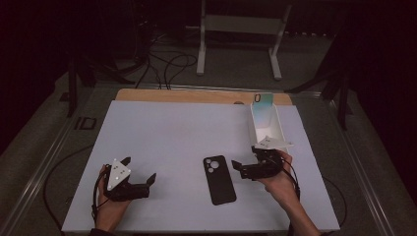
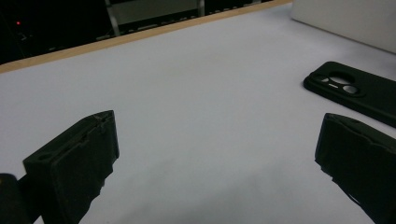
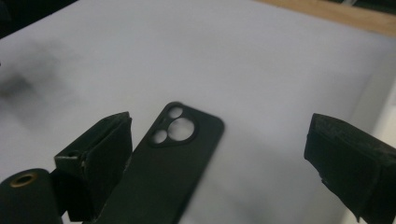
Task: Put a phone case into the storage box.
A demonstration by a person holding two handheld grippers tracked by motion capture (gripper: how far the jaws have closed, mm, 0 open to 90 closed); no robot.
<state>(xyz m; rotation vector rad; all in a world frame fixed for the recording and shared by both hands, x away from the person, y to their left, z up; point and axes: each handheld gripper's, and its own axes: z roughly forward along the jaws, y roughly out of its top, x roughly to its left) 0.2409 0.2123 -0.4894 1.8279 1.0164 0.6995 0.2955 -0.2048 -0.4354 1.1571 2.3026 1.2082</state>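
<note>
Nearest, the left gripper [image 1: 140,169] rests wide open and empty on the white worktop [image 1: 162,132]; the right gripper [image 1: 244,164], jaws spread and empty, sits just beside the black phone case [image 1: 219,179], lying flat, camera cutouts upward; beyond stands a white box [image 1: 266,123].

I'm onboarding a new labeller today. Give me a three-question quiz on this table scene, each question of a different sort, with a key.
1. True or false: the right gripper is shut on the black phone case.
2. Which gripper is nearer the phone case: A) left gripper B) right gripper?
3. Fill in: the white box stands at the table's far ____ corner.

Key: 1 false, its jaws stand wide apart and the case lies flat on the white table. 2 B. 3 right.
</note>
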